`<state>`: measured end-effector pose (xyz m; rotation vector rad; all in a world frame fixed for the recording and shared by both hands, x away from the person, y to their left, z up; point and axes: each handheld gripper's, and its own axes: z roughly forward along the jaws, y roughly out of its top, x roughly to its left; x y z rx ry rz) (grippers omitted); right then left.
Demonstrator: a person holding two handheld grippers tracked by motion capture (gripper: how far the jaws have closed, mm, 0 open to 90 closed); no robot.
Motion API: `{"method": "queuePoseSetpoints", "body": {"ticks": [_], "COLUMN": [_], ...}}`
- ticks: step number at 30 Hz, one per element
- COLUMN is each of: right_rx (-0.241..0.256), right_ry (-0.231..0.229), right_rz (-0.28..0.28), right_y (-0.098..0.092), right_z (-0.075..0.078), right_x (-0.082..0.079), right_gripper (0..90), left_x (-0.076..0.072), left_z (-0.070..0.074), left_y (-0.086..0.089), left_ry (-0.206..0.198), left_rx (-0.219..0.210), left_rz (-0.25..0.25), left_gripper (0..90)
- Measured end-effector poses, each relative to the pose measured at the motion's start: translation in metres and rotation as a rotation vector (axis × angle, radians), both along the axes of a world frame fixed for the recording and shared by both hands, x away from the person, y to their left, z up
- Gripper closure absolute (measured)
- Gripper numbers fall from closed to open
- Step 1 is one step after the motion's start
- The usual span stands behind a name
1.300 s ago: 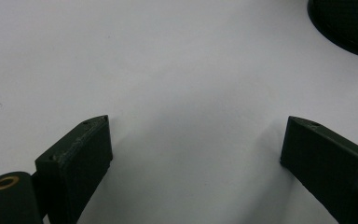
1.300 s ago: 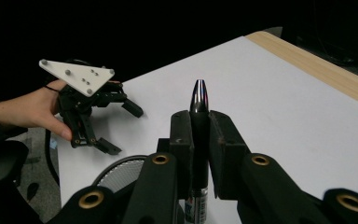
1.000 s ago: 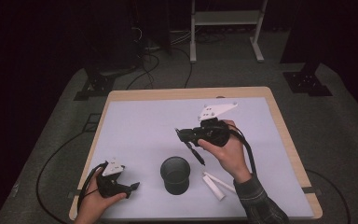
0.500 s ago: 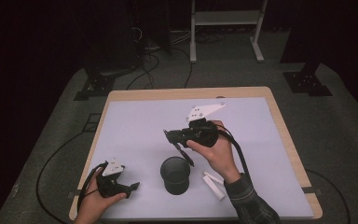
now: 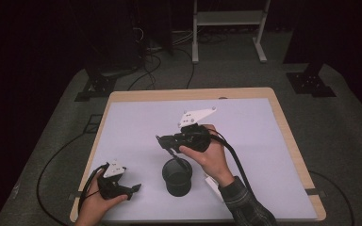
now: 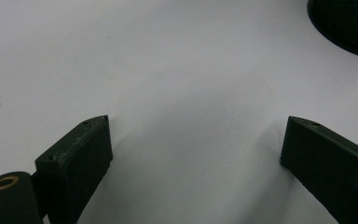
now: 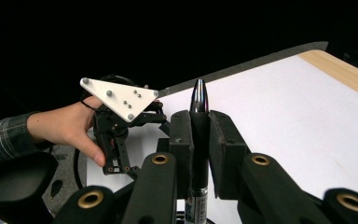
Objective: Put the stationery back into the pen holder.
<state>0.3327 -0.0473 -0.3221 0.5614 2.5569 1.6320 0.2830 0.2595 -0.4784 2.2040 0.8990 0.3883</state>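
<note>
- Holding a black marker [image 7: 198, 140] in my right gripper [image 5: 162, 141] at the moment; the jaws are clamping it from both sides, and in the right gripper view its rounded shiny tip is poking up past them.
- From the high view, that gripper is hanging above the middle of the table [image 5: 273, 141], and the marker [image 5: 176, 157] is slanting down out of the jaws toward the black cup [image 5: 177, 176].
- I'm seeing the marker's lower end sitting right at the cup's rim, though I can't tell whether it's touching the rim or just hovering over the opening.
- The cup is standing upright on the white sheet, toward the near edge, just in front of my right hand [image 5: 209, 157].
- Something white [image 5: 212, 182] is lying flat on the sheet just right of the cup, mostly tucked under my right forearm (too hidden for me to say what it is).
- My left gripper [image 5: 134, 189] is resting low at the near left corner, well apart from the cup, with its jaws spread wide and nothing between them.
- In the left gripper view, I'm looking at bare white sheet between the two black jaws, and the cup's dark base [image 6: 345, 23] is peeking in at the top right corner.
- The right gripper view is also catching my left hand [image 7: 70, 128] farther off, wrapped around the left gripper [image 7: 121, 135] under its grey plate.
</note>
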Motion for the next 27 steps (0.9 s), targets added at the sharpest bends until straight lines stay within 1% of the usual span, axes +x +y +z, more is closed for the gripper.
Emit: {"method": "queuePoseSetpoints", "body": {"ticks": [5, 7, 11, 13, 17, 18, 27], "right_rx": [-0.003, -0.014, -0.023, -0.032, -0.040, -0.041, -0.061], "right_ry": [0.001, 0.012, 0.018, 0.026, 0.026, 0.033, 0.038], "right_rz": [0.010, 0.016, 0.021, 0.024, 0.030, 0.037, 0.039], "right_y": [0.005, 0.006, 0.008, 0.008, 0.009, 0.008, 0.004], "right_z": [-0.006, -0.011, -0.015, -0.021, -0.026, -0.030, -0.040], "right_x": [0.000, 0.001, 0.001, 0.000, -0.001, -0.002, -0.003], "right_gripper": [79.5, 79.5, 79.5, 79.5, 79.5, 79.4, 79.4], "left_x": [0.000, 0.000, 0.000, 0.000, 0.000, 0.000, 0.000], "left_z": [0.000, 0.000, 0.000, 0.000, 0.000, 0.000, 0.000], "left_y": [0.000, 0.000, 0.000, 0.000, 0.000, 0.000, 0.000], "left_ry": [0.000, 0.000, -0.001, -0.001, -0.001, -0.001, -0.001], "left_rx": [0.000, 0.000, 0.000, -0.001, -0.001, -0.001, -0.001], "left_rz": [0.000, 0.000, 0.000, 0.001, 0.001, 0.001, 0.001], "left_gripper": [7.9, 7.9, 7.9, 7.9, 7.9, 7.9, 7.9]}}
